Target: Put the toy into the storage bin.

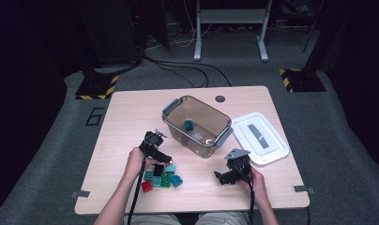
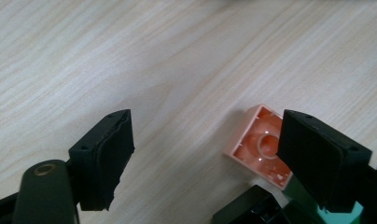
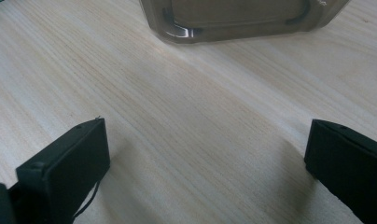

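Note:
My left gripper (image 1: 160, 161) hangs low over a small pile of toy bricks (image 1: 162, 178) near the table's front edge. In the left gripper view it (image 2: 205, 126) stands open. A pale orange brick (image 2: 254, 144) lies upside down on the wood just inside the right jaw, partly hidden by it, with no pad pressing on it. A black brick (image 2: 245, 210) lies below it. My right gripper (image 1: 223, 177) rests low to the right of the pile, open (image 3: 207, 135) over bare wood with nothing between its jaws.
A clear brown bin (image 1: 193, 139) stands mid-table with a blue brick (image 1: 188, 124) inside; its near wall (image 3: 233, 18) faces my right gripper. Its white lid (image 1: 260, 138) lies to the right. The pile includes a red brick (image 1: 147, 186) and a blue brick (image 1: 177, 180).

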The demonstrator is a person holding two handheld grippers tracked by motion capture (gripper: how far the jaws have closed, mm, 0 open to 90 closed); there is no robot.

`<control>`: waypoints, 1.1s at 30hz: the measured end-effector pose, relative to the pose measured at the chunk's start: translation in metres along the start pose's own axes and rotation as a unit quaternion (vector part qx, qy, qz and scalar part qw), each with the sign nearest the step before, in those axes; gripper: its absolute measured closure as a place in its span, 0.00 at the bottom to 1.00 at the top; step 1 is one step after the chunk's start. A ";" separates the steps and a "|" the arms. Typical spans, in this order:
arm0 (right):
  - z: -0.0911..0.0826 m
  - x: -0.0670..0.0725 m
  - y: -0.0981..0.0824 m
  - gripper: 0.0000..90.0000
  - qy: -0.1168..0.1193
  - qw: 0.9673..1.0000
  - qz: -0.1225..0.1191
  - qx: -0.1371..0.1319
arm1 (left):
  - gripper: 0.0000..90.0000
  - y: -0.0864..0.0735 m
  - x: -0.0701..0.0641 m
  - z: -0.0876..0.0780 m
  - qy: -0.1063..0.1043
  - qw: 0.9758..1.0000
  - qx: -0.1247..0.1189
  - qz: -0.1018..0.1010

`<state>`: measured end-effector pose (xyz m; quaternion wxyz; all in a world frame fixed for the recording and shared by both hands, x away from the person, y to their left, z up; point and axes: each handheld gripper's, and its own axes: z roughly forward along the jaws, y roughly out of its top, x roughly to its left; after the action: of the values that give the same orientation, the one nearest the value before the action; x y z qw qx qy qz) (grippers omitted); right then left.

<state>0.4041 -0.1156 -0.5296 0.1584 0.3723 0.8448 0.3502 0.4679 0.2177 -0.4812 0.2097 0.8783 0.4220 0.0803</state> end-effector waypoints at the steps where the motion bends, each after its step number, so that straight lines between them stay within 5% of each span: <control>1: 0.000 0.000 0.000 0.00 0.000 1.000 0.000 0.000 | 0.21 0.000 0.001 0.001 0.009 1.000 0.005 0.000; 10: 0.000 0.000 0.000 0.00 0.000 1.000 0.000 0.000 | 0.20 -0.001 0.018 -0.001 0.035 0.999 -0.003 -0.031; 13: 0.000 0.000 0.000 0.00 0.000 1.000 0.000 0.000 | 0.19 -0.003 0.020 -0.005 0.017 0.999 -0.020 -0.044; 19: 0.000 0.000 0.000 0.00 0.000 1.000 0.000 0.000 | 0.17 -0.001 0.008 -0.006 -0.001 1.000 -0.009 -0.017; 33: 0.000 0.000 0.000 0.00 0.000 1.000 0.000 0.000 | 0.07 0.004 0.002 0.009 -0.011 1.000 0.023 -0.008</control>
<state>0.4040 -0.1156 -0.5296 0.1584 0.3725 0.8447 0.3503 0.4751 0.2147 -0.4872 0.1944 0.8801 0.4290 0.0594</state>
